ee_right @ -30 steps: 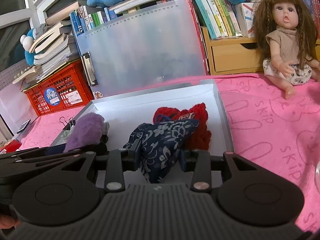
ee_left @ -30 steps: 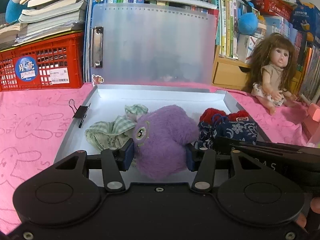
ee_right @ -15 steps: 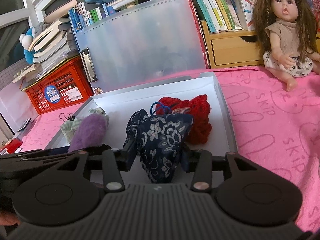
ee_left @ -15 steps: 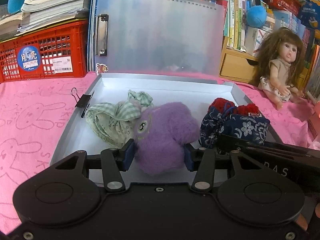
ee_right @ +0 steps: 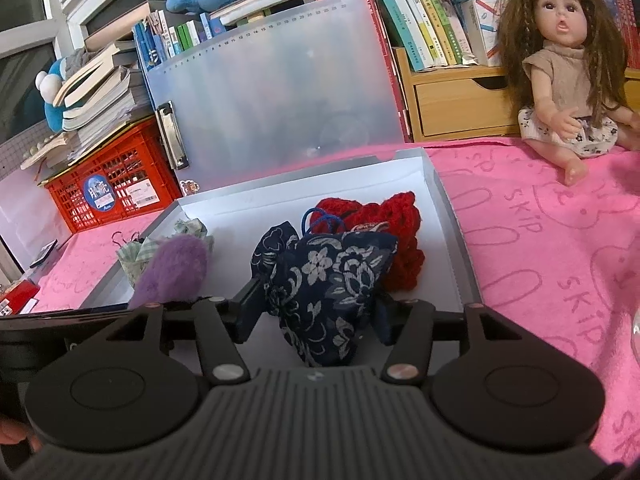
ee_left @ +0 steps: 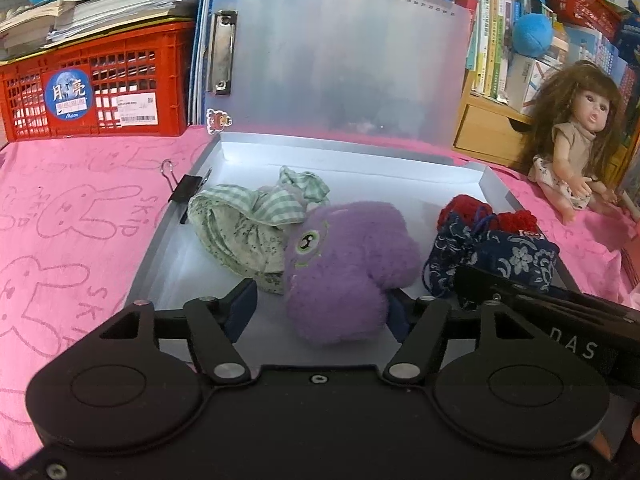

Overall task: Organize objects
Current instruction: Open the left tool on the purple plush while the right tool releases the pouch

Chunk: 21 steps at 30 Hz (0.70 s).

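A desk [ee_left: 80,216] was covered by a pink cloth [ee_right: 540,248] printed with rabbit outlines and the word SKIP. A shallow white box [ee_left: 240,152] sat open near the middle of it. A black binder clip [ee_left: 184,188] was clipped on the box's left wall. At the back left, a red plastic crate [ee_left: 132,60] stood on the cloth. A frosted clipboard [ee_left: 340,52] stood upright just behind the box. To the right, a long-haired doll [ee_right: 560,80] sat on the cloth, with a wooden drawer unit [ee_right: 452,108] behind it.
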Each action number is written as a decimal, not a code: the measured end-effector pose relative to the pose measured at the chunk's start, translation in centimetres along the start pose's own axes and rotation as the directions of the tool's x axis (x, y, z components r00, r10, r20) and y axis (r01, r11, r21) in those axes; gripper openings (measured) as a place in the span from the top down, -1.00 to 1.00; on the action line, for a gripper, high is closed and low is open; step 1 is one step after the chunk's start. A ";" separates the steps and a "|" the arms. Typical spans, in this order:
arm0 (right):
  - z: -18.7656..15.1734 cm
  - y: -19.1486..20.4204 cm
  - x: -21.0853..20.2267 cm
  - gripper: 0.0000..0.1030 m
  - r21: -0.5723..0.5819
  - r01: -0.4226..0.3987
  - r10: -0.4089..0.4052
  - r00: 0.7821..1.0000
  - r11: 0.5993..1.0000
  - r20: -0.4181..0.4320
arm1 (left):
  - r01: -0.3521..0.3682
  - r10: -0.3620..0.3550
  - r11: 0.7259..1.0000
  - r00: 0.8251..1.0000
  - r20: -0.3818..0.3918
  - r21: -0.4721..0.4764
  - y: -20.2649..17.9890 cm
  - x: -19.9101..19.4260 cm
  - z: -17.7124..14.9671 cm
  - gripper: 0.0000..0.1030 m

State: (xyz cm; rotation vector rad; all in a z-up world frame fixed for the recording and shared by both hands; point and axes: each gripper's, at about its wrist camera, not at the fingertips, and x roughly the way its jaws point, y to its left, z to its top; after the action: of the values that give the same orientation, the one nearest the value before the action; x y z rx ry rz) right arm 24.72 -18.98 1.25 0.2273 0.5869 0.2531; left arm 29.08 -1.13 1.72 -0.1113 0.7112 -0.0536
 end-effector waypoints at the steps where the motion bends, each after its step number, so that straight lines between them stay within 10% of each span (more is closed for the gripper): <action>1: 0.0 0.0 0.0 -0.35 0.001 0.001 -0.001 1.000 1.000 0.001 | 0.000 0.000 1.000 1.000 0.000 -0.002 0.0 0.0 0.0 -0.31; 9: 0.5 -0.5 -0.9 -0.67 0.031 -0.051 0.051 0.999 0.998 -0.001 | -0.008 0.008 0.999 1.000 -0.005 -0.040 0.8 -0.4 0.4 -0.74; 21: 1.7 0.7 -4.1 -0.88 -0.043 -0.029 0.031 0.998 0.999 0.057 | 0.010 -0.011 1.000 0.998 0.056 0.018 0.2 -3.7 0.4 -0.85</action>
State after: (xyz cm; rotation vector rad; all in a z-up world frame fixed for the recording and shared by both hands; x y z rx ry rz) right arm 22.26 -19.81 4.90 0.2025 0.5212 0.2870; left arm 26.55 -0.61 4.38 -0.0993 0.6543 -0.0664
